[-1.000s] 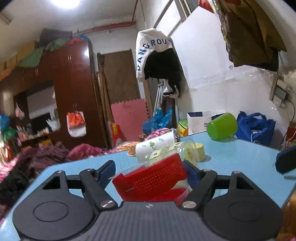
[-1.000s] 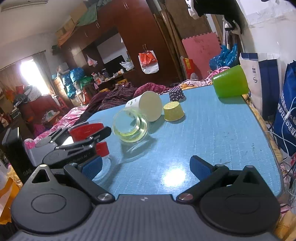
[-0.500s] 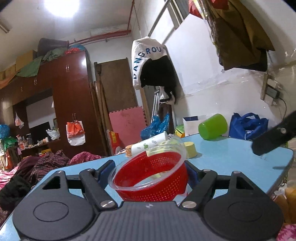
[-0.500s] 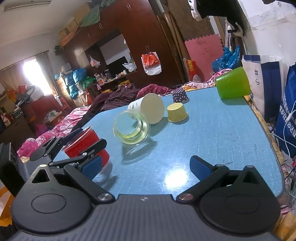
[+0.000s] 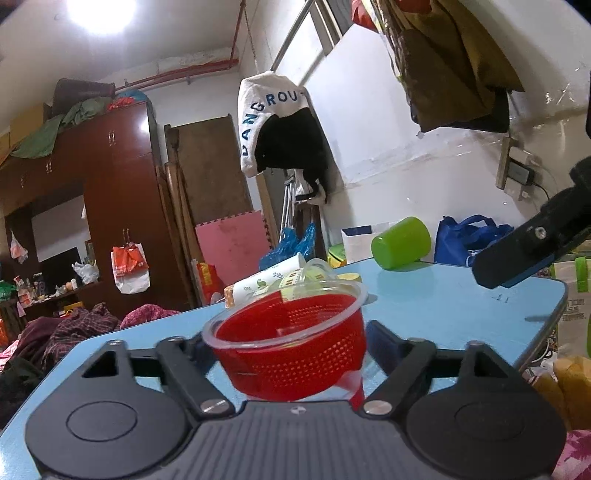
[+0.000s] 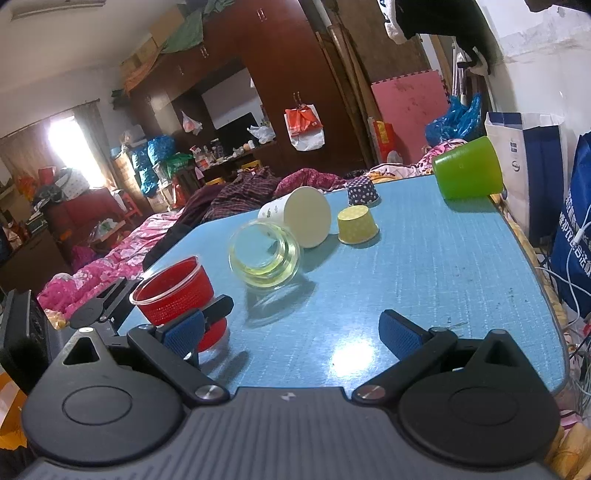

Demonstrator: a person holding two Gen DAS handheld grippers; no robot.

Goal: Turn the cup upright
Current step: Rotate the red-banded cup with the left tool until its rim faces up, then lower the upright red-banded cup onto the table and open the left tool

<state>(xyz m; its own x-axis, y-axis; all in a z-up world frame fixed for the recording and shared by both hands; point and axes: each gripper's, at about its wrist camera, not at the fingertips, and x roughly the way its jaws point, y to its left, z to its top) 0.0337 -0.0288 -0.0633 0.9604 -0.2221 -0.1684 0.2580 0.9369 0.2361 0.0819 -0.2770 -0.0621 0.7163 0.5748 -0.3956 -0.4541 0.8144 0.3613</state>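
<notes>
Bright ceiling lamp (image 5: 99,11), tabletop glare (image 6: 356,356), fisheye warp

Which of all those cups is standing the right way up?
Only the red mesh-patterned clear plastic cup, held in the left claw, opens upward; the others lie sideways or upside down.

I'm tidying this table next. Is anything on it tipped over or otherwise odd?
Yes. The clear glass jar, white paper cup and green cup lie on their sides; two small cups sit mouth-down. Only the red cup, in the left gripper, is upright.
</notes>
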